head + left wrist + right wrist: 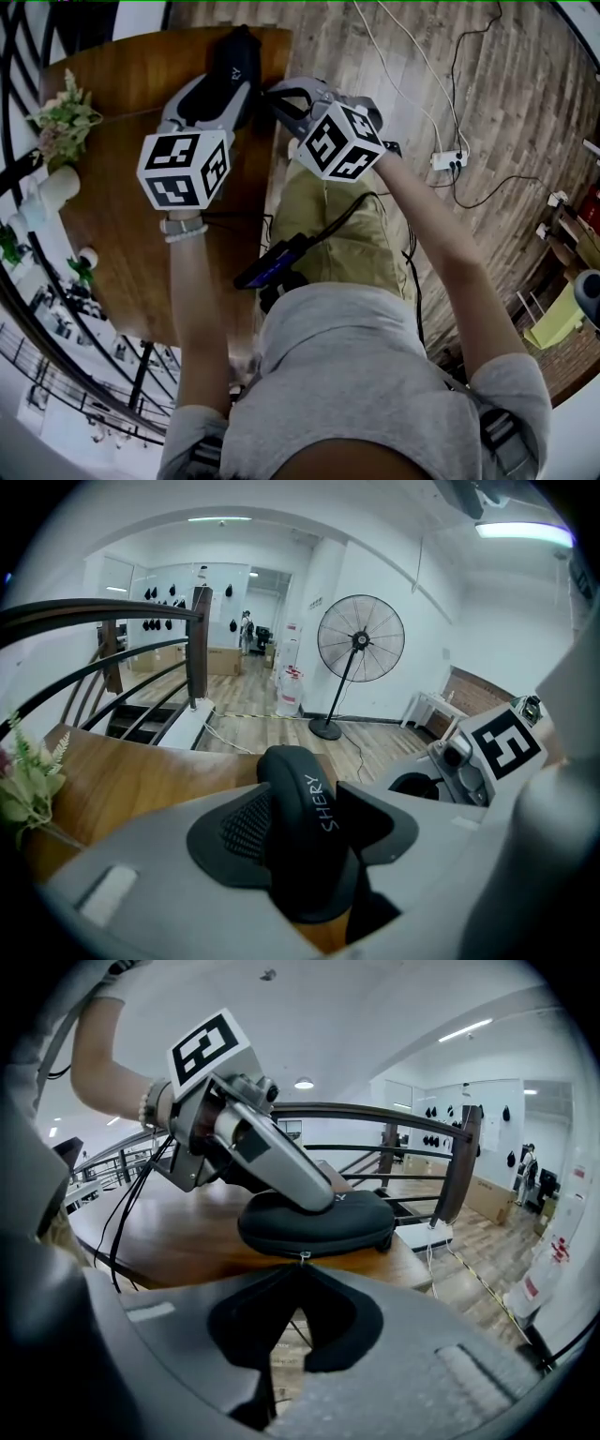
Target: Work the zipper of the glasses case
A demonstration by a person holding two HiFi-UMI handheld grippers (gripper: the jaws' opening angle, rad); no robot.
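Observation:
A black zip-up glasses case [236,54] lies near the far corner of the wooden table [122,234]. My left gripper [228,94] is shut on it. In the left gripper view the case [302,808] sits upright between the two dark pads [244,832], which press on its sides. My right gripper [278,97] comes in from the table's edge. In the right gripper view its jaws meet at the small metal zipper pull [305,1257], midway along the case's [323,1222] near side. The right gripper [302,1266] is shut on that pull.
A potted plant [62,120] and a white cup [56,186] stand on the table's left side. A curved railing [394,1115] runs behind the table. Cables and a power strip [448,159] lie on the wood floor, where a pedestal fan [360,641] stands.

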